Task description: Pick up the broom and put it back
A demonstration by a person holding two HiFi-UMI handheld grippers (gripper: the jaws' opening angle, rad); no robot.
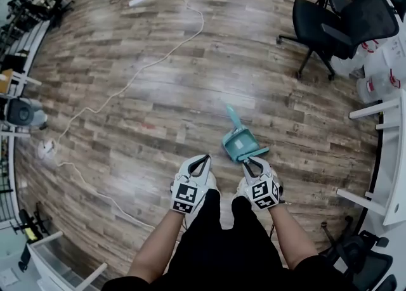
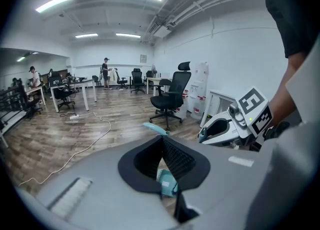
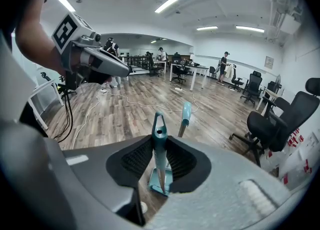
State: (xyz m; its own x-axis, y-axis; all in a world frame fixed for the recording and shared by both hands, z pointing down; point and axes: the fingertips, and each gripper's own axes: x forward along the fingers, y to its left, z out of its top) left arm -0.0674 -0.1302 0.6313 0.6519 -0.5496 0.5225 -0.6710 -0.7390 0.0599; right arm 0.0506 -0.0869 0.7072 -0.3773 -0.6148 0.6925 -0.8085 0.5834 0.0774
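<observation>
Where broom sits: broom [image 3: 159, 156] is upright betw. the jaws of R gripper [image 3: 159, 140]. Loop end of the handle pokes up past the pads, brush end hangs below twd the floor.
R gripper: about half closed, pads pinching the handle from both sides. Grip is high on the handle, prob. so the brush end hangs straight and can be steered into place.
Dustpan: teal dustpan [image 1: 243, 145] stands on the wood floor [image 1: 158, 93] just ahead of the person's feet, its own handle tilted up and away. In head view R gripper is right at its near edge, so this looks like the "back" spot for the broom.
Brush end vs dustpan: the teal block under the jaws in right gripper view could be brush head or dustpan tray. Can't separate them, or tell if they touch.
L gripper: L gripper [image 1: 200, 164] has its jaws drawn together at the tips w/ nothing in them; dustpan shows only thru the gap behind the tips. It's held beside the R one, near but apart, pointing at the dustpan, likely on standby to steady it.
Stage: pick-up done, put-back in hand; not finished b/c the grip is on.
Next: brush needs lining up w/ dustpan before letting go. Risk is the light dustpan sliding or tipping on the smooth floor.
</observation>
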